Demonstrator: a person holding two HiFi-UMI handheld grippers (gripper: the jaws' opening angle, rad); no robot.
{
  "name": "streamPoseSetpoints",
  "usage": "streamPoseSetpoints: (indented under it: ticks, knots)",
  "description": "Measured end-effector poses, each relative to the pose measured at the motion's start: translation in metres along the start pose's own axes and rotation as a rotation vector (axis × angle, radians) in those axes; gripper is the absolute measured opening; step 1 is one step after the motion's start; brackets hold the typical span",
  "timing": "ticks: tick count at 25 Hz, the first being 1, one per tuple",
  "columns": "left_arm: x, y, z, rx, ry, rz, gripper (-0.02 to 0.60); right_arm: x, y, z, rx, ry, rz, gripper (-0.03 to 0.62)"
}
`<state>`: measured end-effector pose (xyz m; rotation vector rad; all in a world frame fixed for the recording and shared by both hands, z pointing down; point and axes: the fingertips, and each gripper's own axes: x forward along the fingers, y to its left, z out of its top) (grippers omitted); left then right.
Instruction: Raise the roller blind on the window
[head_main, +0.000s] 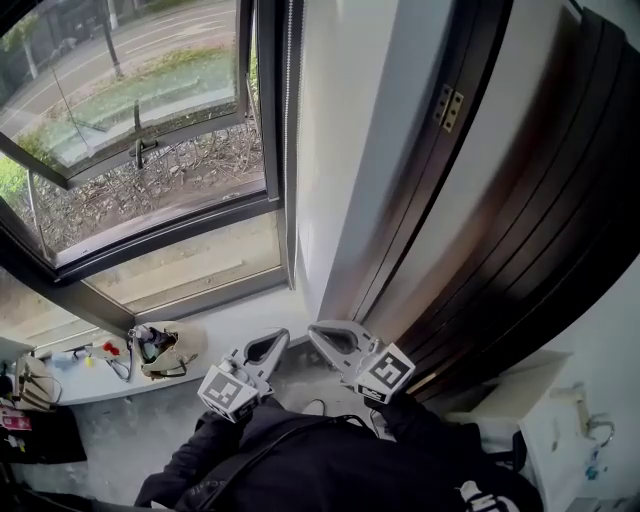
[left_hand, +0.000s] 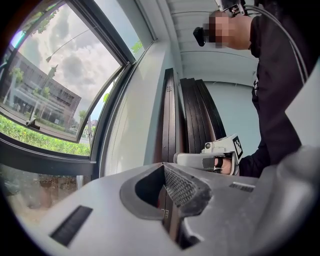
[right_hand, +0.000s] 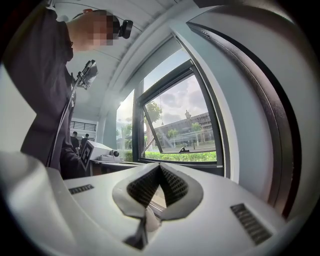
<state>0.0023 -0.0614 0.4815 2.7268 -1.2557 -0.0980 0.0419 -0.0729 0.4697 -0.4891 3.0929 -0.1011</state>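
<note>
The roller blind showed nowhere over the bare window (head_main: 150, 110), only its bead chain (head_main: 291, 130) down the frame, well apart from the left gripper (head_main: 274, 341) and right gripper (head_main: 320, 333), both closed tight and empty, so reaching like that might merely knock the chain aside.

Left tongs (left_hand: 165, 167) pressed together, empty — window (left_hand: 60, 90) at left, right tongs (left_hand: 179, 158) level beyond, beside dark panels (left_hand: 192, 120).
</note>
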Motion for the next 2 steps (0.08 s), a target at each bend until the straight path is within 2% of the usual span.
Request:
streamPoseSetpoints:
  ticks: [2]
  knots:
    - [-0.0024, -0.0018, -0.0003, -0.003, -0.001, 0.007, 0.006, -0.0033, 0.0012, -0.0003, 0.000, 0.002, -0.002, 0.005]
